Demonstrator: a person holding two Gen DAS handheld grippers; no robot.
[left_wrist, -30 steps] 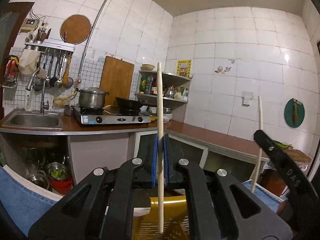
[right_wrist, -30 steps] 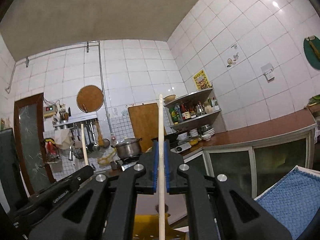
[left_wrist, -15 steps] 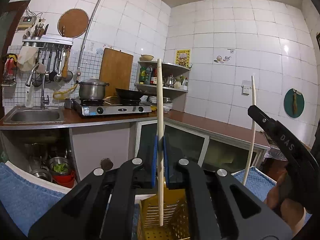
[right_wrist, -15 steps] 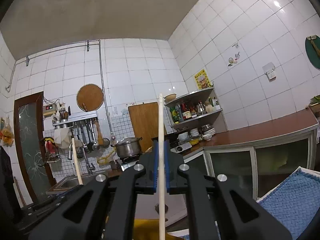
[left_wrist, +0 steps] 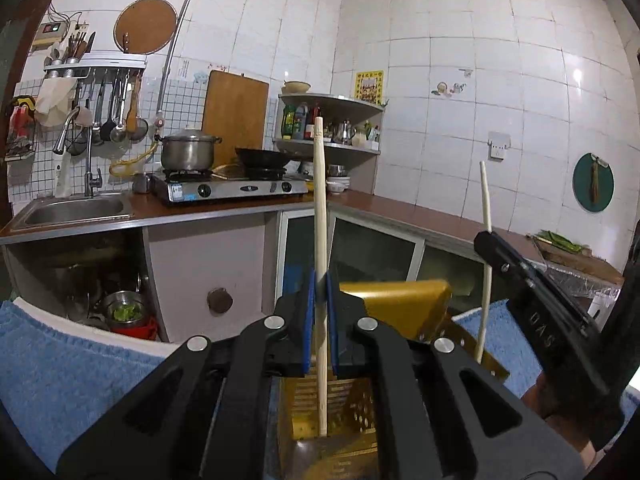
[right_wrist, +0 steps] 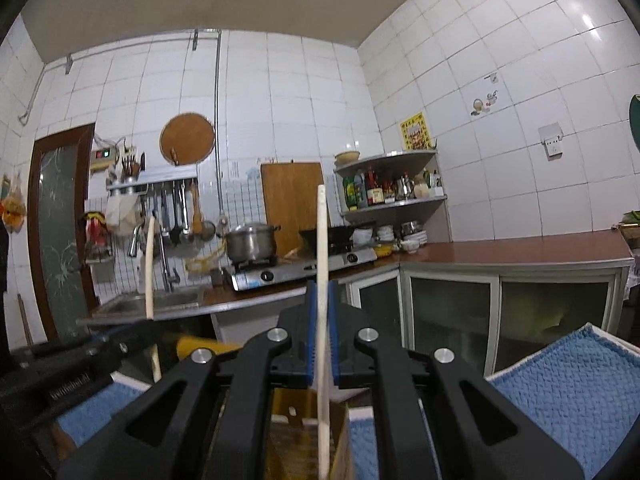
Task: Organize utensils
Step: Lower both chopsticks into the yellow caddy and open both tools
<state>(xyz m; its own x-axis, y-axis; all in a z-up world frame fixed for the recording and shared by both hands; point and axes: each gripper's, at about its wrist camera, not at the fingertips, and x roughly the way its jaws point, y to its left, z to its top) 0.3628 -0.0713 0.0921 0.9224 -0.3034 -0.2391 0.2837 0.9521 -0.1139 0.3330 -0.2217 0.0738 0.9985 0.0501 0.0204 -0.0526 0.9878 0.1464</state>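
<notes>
both grippers have dropped toward the yellow holder (left_wrist: pixel 394 304). left gripper (left_wrist: pixel 320 312) pinches one chopstick (left_wrist: pixel 320 208) upright above it; right gripper (right_wrist: pixel 320 344) pinches another chopstick (right_wrist: pixel 322 256).

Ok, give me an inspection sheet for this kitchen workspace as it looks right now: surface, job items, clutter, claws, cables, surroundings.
Surface: blue towel under a yellow perforated utensil holder.
Job's things: two wooden chopsticks, one per claw, both upright; the left chopstick has its lower end inside the holder, the right chopstick is over it.
Clutter: nothing seen on the towel.
Grippers: left claw shut on its chopstick; right claw shut on its chopstick.
Cables: yellow hose beside the gas stove.
Surroundings: sink, steel pot, wok, cutting board, corner shelf.
</notes>
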